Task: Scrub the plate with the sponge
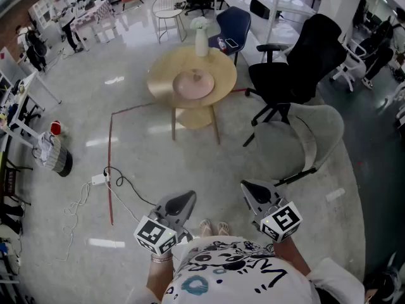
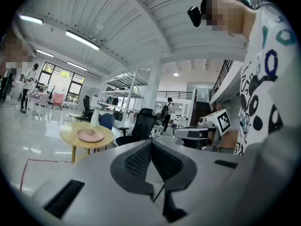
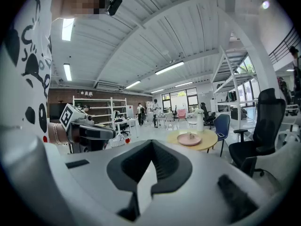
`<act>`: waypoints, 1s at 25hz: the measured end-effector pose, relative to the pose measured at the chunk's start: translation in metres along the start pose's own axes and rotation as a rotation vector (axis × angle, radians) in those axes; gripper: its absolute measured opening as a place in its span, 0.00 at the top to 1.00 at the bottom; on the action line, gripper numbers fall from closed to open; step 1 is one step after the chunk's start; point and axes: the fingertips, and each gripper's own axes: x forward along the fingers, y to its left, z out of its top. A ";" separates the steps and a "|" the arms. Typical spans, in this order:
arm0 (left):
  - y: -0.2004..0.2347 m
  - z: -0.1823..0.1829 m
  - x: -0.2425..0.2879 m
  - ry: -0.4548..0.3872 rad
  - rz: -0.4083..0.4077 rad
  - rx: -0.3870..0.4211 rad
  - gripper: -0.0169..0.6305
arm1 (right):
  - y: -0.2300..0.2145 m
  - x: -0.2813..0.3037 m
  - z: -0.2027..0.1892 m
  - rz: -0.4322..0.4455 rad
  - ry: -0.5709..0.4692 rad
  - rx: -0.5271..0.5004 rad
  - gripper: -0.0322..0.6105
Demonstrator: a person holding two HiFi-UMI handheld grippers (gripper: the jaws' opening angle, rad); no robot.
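A pink plate (image 1: 193,85) lies on a round yellow table (image 1: 166,75) a few steps ahead of me. On the plate sits a small pale object (image 1: 197,76), too small to tell what it is. Both grippers are held low near my body, far from the table. The left gripper (image 1: 188,197) and the right gripper (image 1: 248,187) both point toward the table, jaws shut with nothing between them. In the left gripper view the plate (image 2: 90,135) shows at left beyond the shut gripper (image 2: 151,144). In the right gripper view the plate (image 3: 189,140) sits right of the gripper (image 3: 152,142).
A white vase (image 1: 201,38) stands at the table's far edge. A black office chair (image 1: 297,62) and a grey chair (image 1: 311,132) stand to the right, a blue chair (image 1: 233,23) behind. Red tape (image 1: 110,170) and a cable with a power strip (image 1: 99,180) lie on the floor at left.
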 end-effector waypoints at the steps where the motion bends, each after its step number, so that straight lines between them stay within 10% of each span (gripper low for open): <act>1: 0.000 -0.002 -0.001 0.004 -0.001 0.000 0.95 | 0.001 0.000 0.001 -0.001 -0.002 0.004 0.91; 25: 0.014 -0.007 -0.009 0.038 -0.103 0.026 0.95 | 0.021 0.036 0.000 0.010 -0.063 0.179 0.90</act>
